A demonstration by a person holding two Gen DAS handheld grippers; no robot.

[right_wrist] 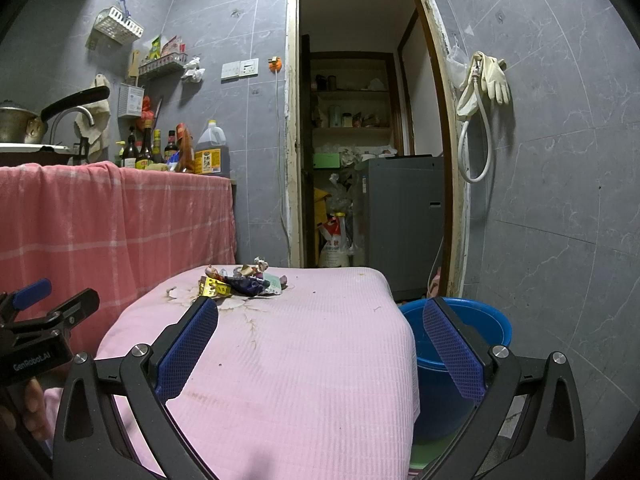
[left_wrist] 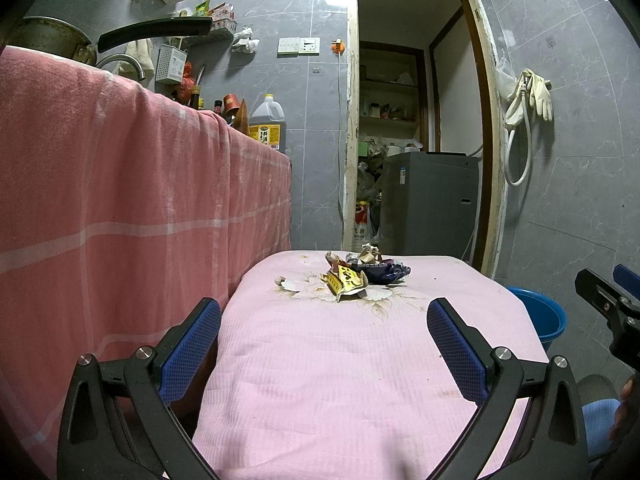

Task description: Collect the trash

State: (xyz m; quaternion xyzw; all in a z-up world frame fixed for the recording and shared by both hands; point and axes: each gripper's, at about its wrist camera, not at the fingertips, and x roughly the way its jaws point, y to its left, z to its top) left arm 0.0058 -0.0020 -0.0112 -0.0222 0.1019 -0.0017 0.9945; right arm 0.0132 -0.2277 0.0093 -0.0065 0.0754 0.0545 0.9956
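Observation:
A small heap of trash (left_wrist: 362,274) lies at the far end of a table covered in pink cloth (left_wrist: 360,360): a yellow wrapper, a dark blue wrapper and crumpled paper. The same trash heap (right_wrist: 240,282) shows at the far left of the cloth in the right wrist view. My left gripper (left_wrist: 324,316) is open over the near half of the table, well short of the heap, nothing between its blue pads. My right gripper (right_wrist: 320,318) is open too, above the table's right edge. A blue bucket (right_wrist: 460,344) stands on the floor right of the table.
A counter draped in a red checked cloth (left_wrist: 120,220) runs along the left, with bottles, a pan and an oil jug (left_wrist: 267,124) on top. Straight ahead is an open doorway (right_wrist: 360,140) with a grey washing machine (right_wrist: 404,216). Rubber gloves and a hose (right_wrist: 484,80) hang on the right wall.

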